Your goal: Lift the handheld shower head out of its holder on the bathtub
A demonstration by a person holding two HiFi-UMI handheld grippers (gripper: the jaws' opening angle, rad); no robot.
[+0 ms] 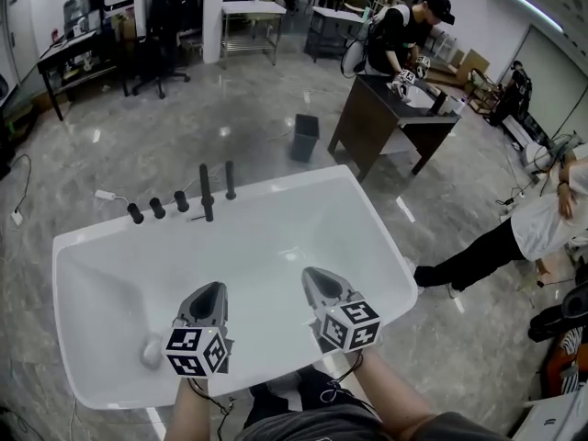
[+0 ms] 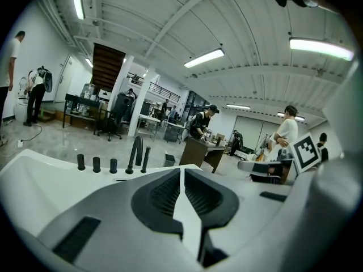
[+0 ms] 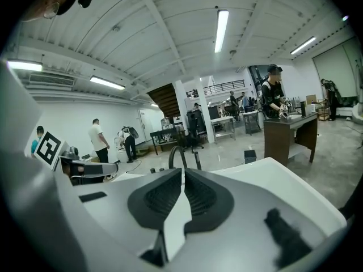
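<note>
1. Bathtub [image 1: 266, 237]: plain glossy white.
2. Shower head [image 1: 230, 180], spout [image 1: 205, 193] and three knobs [image 1: 157, 208] on the bathtub's far rim: matt black.
3. Left tongs [image 1: 209, 288] and right tongs [image 1: 318, 275]: grey shells with black ribbed pads.
4. Cubes [image 1: 196, 350] on both: white faces with black square markers.
5. Floor [image 1: 184, 127]: glossy grey, marbled with paler veins.
6. Bin [image 1: 305, 137]: dark grey.
7. Person [image 1: 542, 223] beyond the bathtub's right edge: white top, black trousers.
</note>
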